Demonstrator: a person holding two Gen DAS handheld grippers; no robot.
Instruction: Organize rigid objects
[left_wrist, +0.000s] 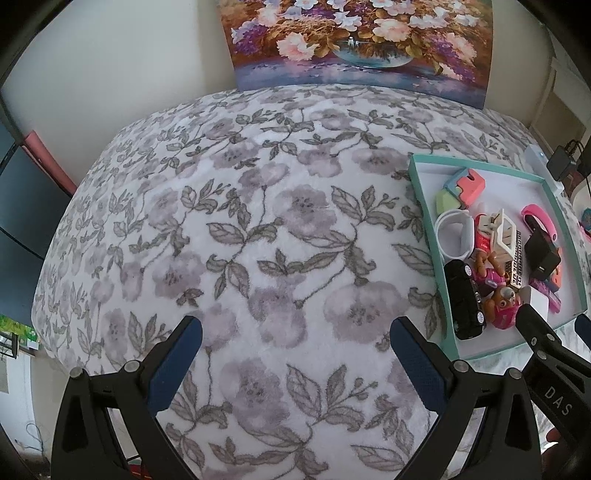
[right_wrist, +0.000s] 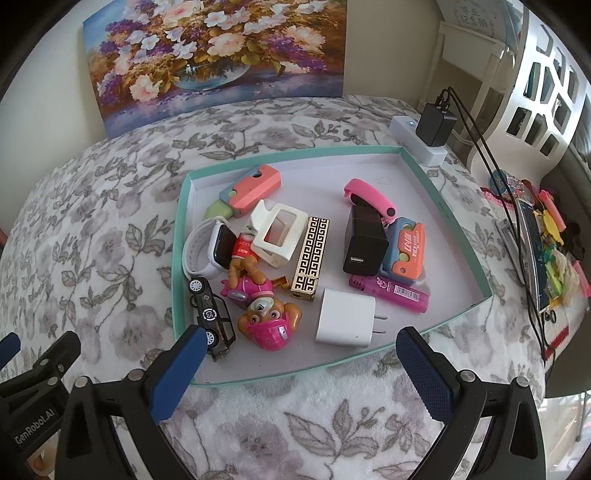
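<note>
A teal-rimmed tray (right_wrist: 461, 243) lies on the floral blanket and holds several small items: a white charger (right_wrist: 345, 319), a black charger (right_wrist: 364, 240), a pink puppy toy (right_wrist: 267, 314), a black toy car (right_wrist: 212, 319), a white smartwatch (right_wrist: 207, 249), a gold patterned lighter (right_wrist: 310, 258) and a purple lighter (right_wrist: 391, 291). My right gripper (right_wrist: 299, 341) is open and empty over the tray's near rim. My left gripper (left_wrist: 295, 332) is open and empty over bare blanket, left of the tray (left_wrist: 428, 221).
A flower painting (right_wrist: 218, 55) leans on the wall behind. A white power strip with a black adapter (right_wrist: 436, 125) sits past the tray. Clutter and cables (right_wrist: 543, 240) lie on the right. The floral blanket (left_wrist: 240, 221) spreads left of the tray.
</note>
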